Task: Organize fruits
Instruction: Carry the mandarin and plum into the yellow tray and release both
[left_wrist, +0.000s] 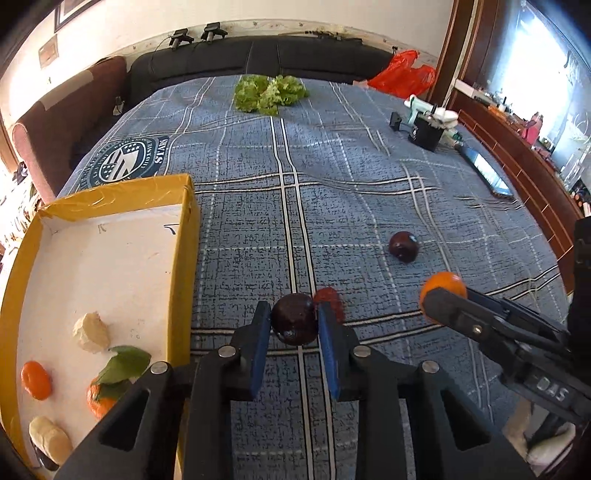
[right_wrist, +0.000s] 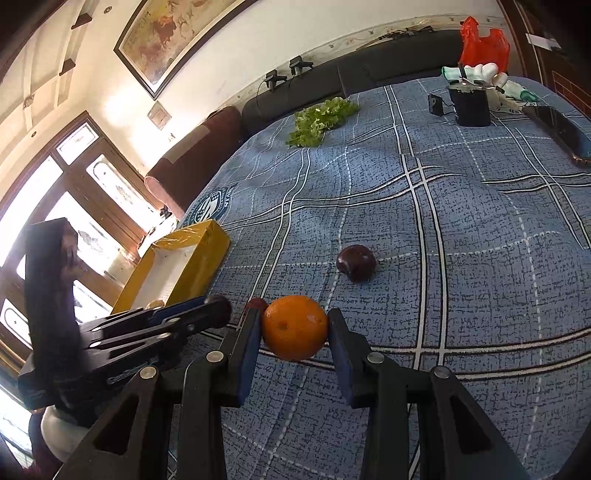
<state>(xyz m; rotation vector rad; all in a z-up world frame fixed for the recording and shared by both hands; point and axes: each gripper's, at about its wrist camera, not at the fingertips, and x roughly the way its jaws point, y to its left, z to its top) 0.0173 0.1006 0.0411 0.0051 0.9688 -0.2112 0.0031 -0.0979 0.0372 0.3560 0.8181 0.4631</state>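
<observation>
Left gripper (left_wrist: 294, 325): nearest the lens, blue pads clamped on a dark plum (left_wrist: 295, 324), 1 pad on each side, fruit down on the bedspread (left_wrist: 369, 184).
Red fruit (left_wrist: 330, 298): small, just behind the right-hand pad, partly hidden, kind unclear.
Right gripper (right_wrist: 294, 328): clenched on an orange (right_wrist: 295, 326), pads pressing both flanks, carried above the cloth.
Same orange, left wrist view: at the tip of the black fingers coming in from the right edge.
Second plum (left_wrist: 403, 246): loose on the blue plaid, well apart from both grippers, beyond the orange.
Yellow box (left_wrist: 184, 258): left of the held plum, white floor, open top, long wall just beside the left gripper.
Box contents: 1 orange piece (left_wrist: 36, 380), 1 leafy mandarin (left_wrist: 101, 397), 2 pale lumps (left_wrist: 91, 332), kind unclear.
Lettuce (left_wrist: 269, 92): far end of the bed, near the black headboard (left_wrist: 258, 55).
Red bag (left_wrist: 402, 74): far right corner.
Black holder (left_wrist: 426, 133): right side, white items on top.
Phone (left_wrist: 487, 170): near the right edge of the bed, screen up.
</observation>
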